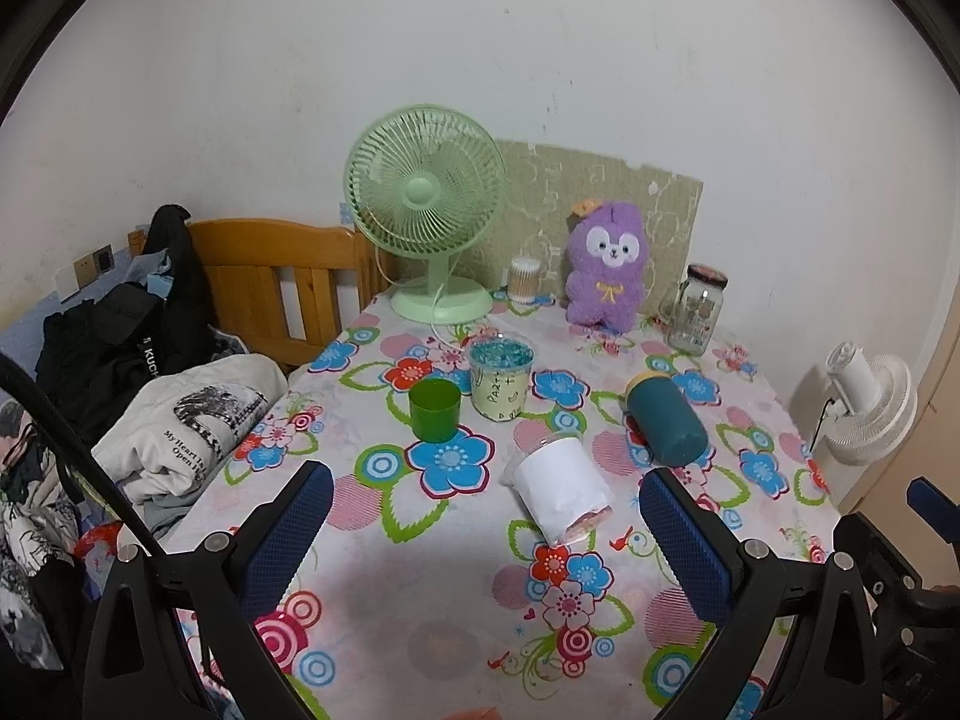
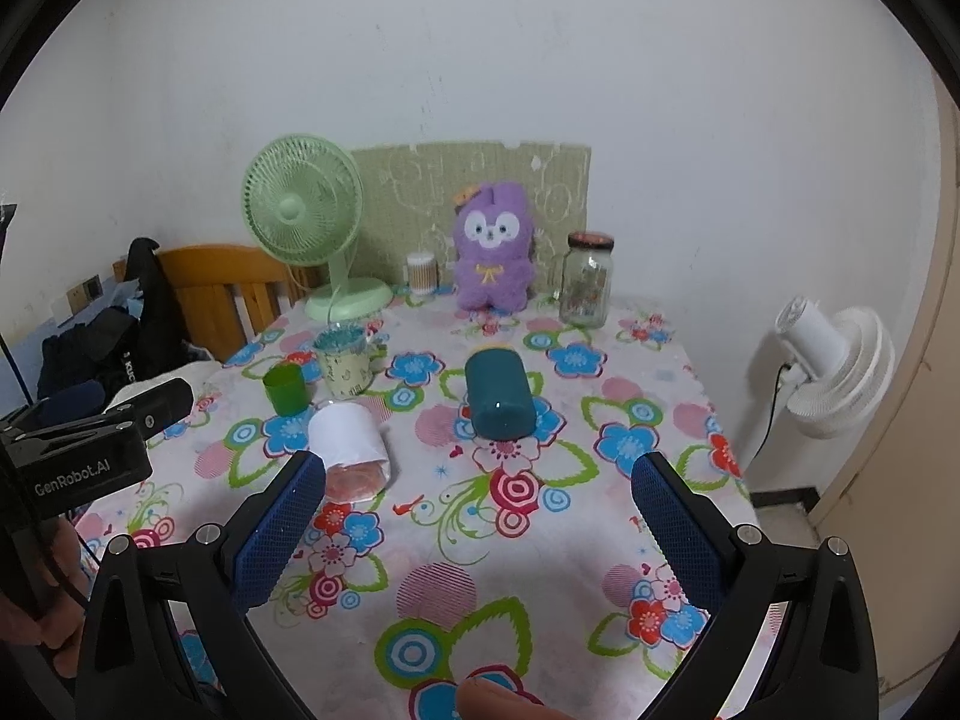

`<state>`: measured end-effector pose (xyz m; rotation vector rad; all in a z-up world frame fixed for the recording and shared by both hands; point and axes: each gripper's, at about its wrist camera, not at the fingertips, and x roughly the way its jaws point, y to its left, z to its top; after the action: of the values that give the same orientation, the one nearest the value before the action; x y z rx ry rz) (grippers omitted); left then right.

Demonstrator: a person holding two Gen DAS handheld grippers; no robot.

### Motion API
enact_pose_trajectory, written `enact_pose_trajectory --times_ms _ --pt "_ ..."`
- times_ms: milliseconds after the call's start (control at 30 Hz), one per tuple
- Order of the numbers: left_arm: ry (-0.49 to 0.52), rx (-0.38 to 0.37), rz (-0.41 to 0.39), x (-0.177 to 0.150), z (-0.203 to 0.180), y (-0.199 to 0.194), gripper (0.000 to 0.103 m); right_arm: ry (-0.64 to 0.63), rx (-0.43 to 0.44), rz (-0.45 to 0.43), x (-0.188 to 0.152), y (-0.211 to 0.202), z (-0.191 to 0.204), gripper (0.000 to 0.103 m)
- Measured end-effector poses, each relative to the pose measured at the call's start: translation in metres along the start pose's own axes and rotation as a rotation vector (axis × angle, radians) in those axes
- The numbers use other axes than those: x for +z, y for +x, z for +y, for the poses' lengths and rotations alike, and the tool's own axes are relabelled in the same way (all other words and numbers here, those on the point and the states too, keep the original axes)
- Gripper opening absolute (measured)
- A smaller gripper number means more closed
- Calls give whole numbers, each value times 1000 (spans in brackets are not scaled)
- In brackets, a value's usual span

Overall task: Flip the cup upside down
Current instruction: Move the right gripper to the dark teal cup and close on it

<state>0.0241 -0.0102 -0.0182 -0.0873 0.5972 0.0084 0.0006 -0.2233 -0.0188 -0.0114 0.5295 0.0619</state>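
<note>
Two grippers, both spread wide over a flowered tablecloth, nothing between the fingers of either. Left gripper hanging above the near part of the table, blue pads well apart, a white-wrapped jar lying on its side in the gap ahead, not touched. Right gripper likewise apart, pads flanking bare cloth, the same jar just beyond its left finger.

Green cup upright, mouth up, standing left of centre on the cloth, well clear of both grippers. Just beside it, to the far right, a pale cup with writing on its wall and blue bits at the top. Teal cup lying on its side to the right of centre, closed end toward the cameras, a yellow rim at its far end.

Along the far edge, left to right: green fan, swab tub, purple plush, glass jar. Patterned board propped against the wall behind them. White fan off the table's right side. Wooden headboard and heaped clothes to the left.
</note>
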Motion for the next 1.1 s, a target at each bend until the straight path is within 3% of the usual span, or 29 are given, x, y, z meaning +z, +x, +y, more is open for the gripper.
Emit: enact_pose_trajectory --times_ms 267,500,633,733,833,1100 --pt "25 -10 90 17 -16 61 103 67 45 194 19 73 -24 103" --pt "58 -10 148 39 -37 117 103 39 42 331 35 144 -34 103" --pt "79 15 183 48 -48 149 103 -7 -5 359 46 176 -39 103" --pt "99 33 210 52 -53 168 103 -9 8 389 49 197 -43 103" --pt "146 86 223 56 -62 187 103 -59 -16 404 52 217 -38 103" --pt "215 164 271 65 -70 234 103 -114 24 454 53 259 -24 103"
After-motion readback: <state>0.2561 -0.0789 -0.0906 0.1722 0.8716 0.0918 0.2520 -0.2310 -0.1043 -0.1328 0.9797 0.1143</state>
